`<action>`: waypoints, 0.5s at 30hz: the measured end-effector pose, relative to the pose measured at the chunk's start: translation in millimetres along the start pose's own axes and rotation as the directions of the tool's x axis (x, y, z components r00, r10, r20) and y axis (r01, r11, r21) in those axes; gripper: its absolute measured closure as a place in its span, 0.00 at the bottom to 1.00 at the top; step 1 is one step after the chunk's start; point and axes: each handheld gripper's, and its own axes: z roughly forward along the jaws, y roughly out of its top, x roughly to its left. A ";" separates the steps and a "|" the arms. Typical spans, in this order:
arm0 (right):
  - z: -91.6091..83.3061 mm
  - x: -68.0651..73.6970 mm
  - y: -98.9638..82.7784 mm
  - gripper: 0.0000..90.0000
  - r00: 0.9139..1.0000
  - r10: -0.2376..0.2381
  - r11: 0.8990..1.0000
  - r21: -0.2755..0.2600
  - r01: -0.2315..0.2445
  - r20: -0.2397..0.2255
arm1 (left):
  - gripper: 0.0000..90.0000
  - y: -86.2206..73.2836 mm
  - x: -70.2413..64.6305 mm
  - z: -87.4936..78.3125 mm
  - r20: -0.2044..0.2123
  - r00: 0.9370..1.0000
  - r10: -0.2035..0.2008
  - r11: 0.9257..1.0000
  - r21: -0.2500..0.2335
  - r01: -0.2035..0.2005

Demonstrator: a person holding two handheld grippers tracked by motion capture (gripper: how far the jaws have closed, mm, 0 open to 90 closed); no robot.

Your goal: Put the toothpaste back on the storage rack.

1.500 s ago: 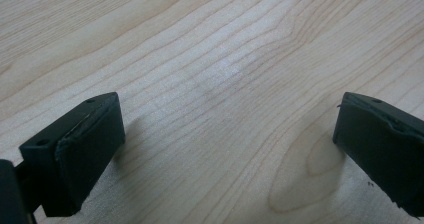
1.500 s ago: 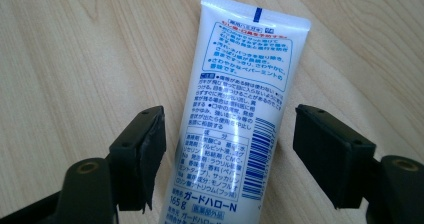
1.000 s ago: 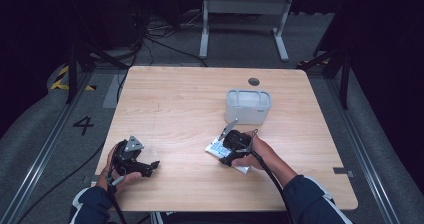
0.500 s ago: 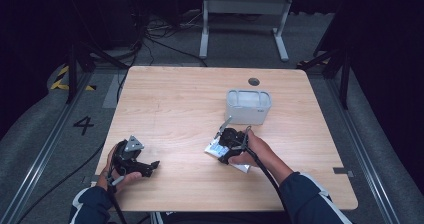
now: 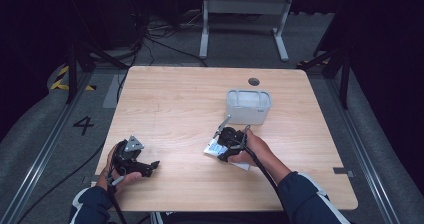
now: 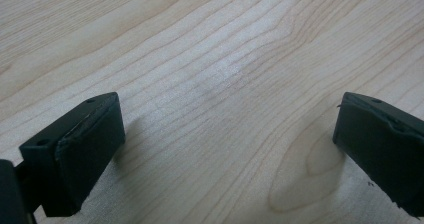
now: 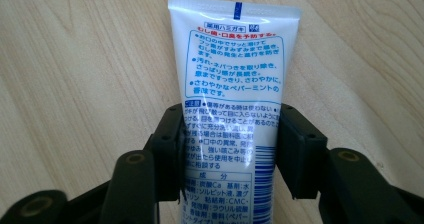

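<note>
A white toothpaste tube (image 7: pixel 232 84) with blue and red print lies flat on the wooden table (image 5: pixel 175 99). In the high view the tube (image 5: pixel 212 148) sits right of the table's middle, near the front. My right gripper (image 7: pixel 229 134) has just been closing with the tube between its jaws. Both pads now press the tube's sides at about mid-length. From above, the right gripper (image 5: pixel 220 151) lies low over the tube in the person's hand. My left gripper (image 5: pixel 150 166) rests near the front left edge. Its jaws (image 6: pixel 227 134) stand wide apart over bare wood.
A translucent plastic box (image 5: pixel 248 106) stands just beyond the right gripper, toward the table's far right. A small round hole (image 5: pixel 254 81) lies behind it. Cables trail from both grippers off the front edge. Dark floor and a metal frame surround the table.
The right hand has shifted slightly over the tube. The left hand and its gripper have not moved.
</note>
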 end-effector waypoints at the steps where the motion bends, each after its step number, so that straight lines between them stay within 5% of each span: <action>1: -0.6 -0.6 -0.6 0.61 1.000 0.003 1.000 -0.007 -0.003 -0.008 | 0.01 0.0 0.0 0.0 0.000 1.000 0.000 1.000 0.000 0.000; 15: -8.6 3.4 -6.0 0.72 0.999 -0.035 0.999 -0.041 0.034 -0.010 | 0.01 0.1 0.2 0.0 -0.002 1.000 0.002 1.000 -0.001 -0.002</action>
